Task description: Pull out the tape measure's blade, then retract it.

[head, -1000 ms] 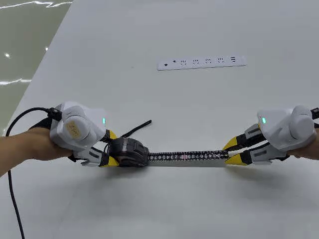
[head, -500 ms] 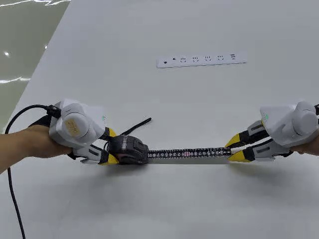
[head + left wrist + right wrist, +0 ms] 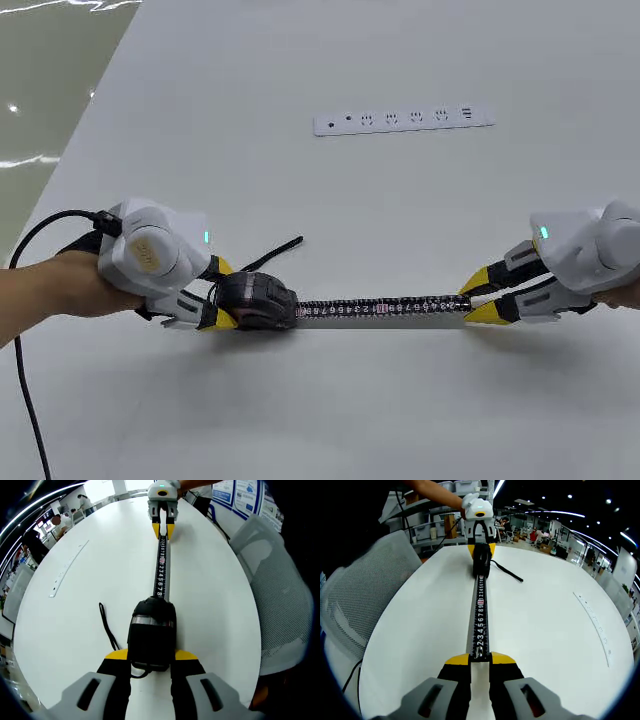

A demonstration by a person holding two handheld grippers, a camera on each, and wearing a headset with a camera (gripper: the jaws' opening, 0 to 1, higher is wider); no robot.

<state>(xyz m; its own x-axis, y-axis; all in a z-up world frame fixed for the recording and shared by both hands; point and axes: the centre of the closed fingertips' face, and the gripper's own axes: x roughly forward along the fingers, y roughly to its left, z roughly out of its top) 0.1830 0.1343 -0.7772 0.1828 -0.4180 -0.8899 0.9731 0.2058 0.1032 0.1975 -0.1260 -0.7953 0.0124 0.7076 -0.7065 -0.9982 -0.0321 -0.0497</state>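
The worktop (image 3: 400,220) is smooth matt white, catching a soft sheen. The tape measure case (image 3: 256,300) looks like dark matt plastic with a shinier grey band; its blade (image 3: 385,307) is black, faintly glossy, printed white. The left gripper (image 3: 224,296) and right gripper (image 3: 475,302) wear smooth white plastic shells, their fingers (image 3: 485,316) black with yellow tips. The chair (image 3: 280,595) nearby is grey mesh.

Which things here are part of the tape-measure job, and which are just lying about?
In the job: tape measure, gripped by the left gripper; its blade, pulled out and pinched by the right gripper.
Lying about: power strip on the table; mesh chair.
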